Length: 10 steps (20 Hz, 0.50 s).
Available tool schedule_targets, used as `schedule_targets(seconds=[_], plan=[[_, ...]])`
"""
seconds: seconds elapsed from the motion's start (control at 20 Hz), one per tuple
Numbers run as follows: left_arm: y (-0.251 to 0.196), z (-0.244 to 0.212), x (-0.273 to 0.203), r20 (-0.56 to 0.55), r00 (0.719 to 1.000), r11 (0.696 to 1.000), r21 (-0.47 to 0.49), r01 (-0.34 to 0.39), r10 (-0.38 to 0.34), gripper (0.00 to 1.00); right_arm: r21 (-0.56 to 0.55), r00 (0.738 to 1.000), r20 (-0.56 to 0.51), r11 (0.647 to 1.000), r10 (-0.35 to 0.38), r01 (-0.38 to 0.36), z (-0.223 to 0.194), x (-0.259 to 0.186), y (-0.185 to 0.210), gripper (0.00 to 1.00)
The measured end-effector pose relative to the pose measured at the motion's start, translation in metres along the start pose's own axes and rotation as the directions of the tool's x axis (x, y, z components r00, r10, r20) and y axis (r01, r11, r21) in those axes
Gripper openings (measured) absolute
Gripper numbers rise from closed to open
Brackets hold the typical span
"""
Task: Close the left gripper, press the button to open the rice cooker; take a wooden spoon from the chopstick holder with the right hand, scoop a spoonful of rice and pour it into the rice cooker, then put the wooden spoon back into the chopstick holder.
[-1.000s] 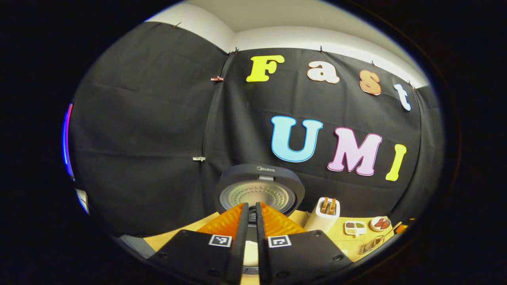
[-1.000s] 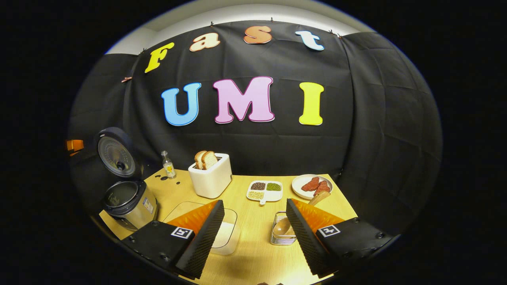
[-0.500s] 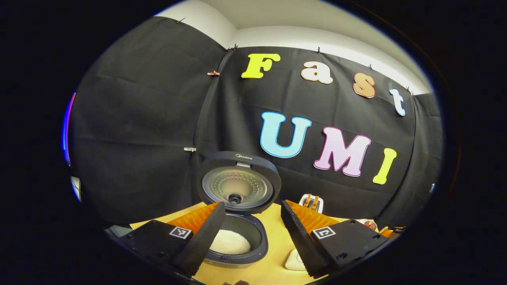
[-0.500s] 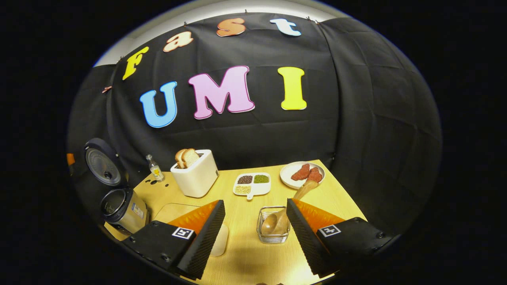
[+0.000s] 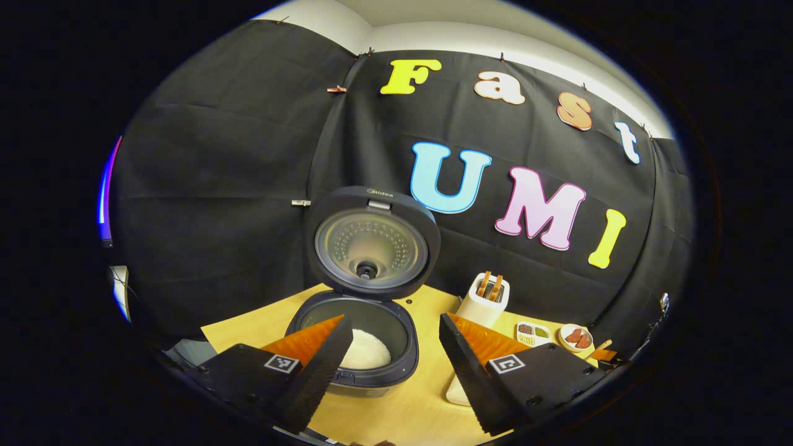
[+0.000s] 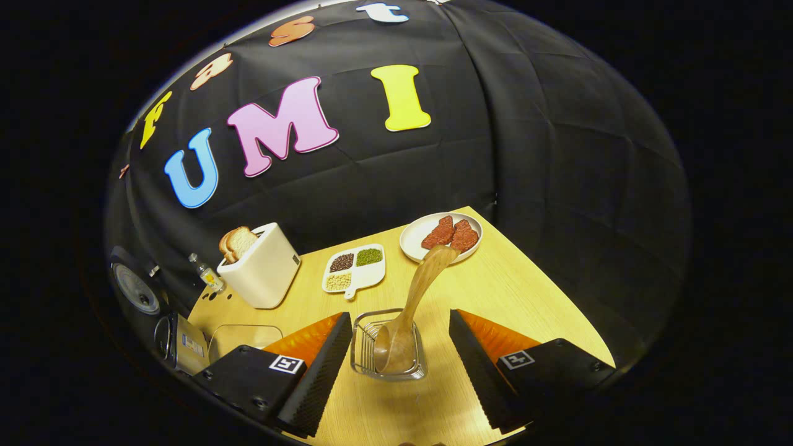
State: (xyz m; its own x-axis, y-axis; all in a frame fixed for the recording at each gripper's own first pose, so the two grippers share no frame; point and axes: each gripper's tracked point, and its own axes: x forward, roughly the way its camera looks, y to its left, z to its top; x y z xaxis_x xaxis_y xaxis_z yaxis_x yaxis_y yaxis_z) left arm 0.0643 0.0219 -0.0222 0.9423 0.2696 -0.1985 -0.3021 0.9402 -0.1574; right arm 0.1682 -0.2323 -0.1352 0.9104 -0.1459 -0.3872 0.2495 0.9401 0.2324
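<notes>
The wooden spoon (image 6: pixel 414 303) stands bowl-down in the clear, ribbed chopstick holder (image 6: pixel 389 344) on the pale wooden table (image 6: pixel 508 291), its handle leaning away toward the white plate of red meat slices (image 6: pixel 440 237). My right hand-held gripper (image 6: pixel 394 359) hovers with the holder between its widely spread fingers, gripping nothing. A white divided dish of beans (image 6: pixel 353 267) and a white toaster with bread slices (image 6: pixel 259 266) sit farther off.

My left hand-held gripper (image 5: pixel 385 365) is likewise wide open and empty, hanging in front of the dark round rice cooker (image 5: pixel 356 347). Its lid (image 5: pixel 370 241) is raised upright, with small lettering at the top edge that I cannot make out for certain. White rice (image 5: pixel 365 356) lies in the pot. In the right gripper view, a sticker on the cooker's side is too small to read.
</notes>
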Motion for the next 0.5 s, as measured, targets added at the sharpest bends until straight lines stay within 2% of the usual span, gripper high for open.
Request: schedule_targets(seconds=[0.15, 0.4, 0.5], plan=[[-0.002, -0.017, -0.005, -0.035, 0.999, 1.0, 0.005, -0.016, 0.017, 0.95, 0.028, 0.999, -0.043, 1.0, 0.002, -0.001, -0.007, 0.025, -0.003, 0.98], [-0.006, -0.047, -0.017, -0.09, 0.995, 0.999, 0.025, -0.046, 0.048, 0.95, 0.076, 0.999, -0.044, 0.997, 0.009, -0.006, 0.0, 0.066, -0.006, 0.98], [-0.011, -0.058, -0.022, -0.109, 0.992, 0.998, 0.027, -0.055, 0.058, 0.95, 0.116, 0.998, -0.054, 0.993, 0.015, -0.009, 0.002, 0.078, -0.006, 0.95]])
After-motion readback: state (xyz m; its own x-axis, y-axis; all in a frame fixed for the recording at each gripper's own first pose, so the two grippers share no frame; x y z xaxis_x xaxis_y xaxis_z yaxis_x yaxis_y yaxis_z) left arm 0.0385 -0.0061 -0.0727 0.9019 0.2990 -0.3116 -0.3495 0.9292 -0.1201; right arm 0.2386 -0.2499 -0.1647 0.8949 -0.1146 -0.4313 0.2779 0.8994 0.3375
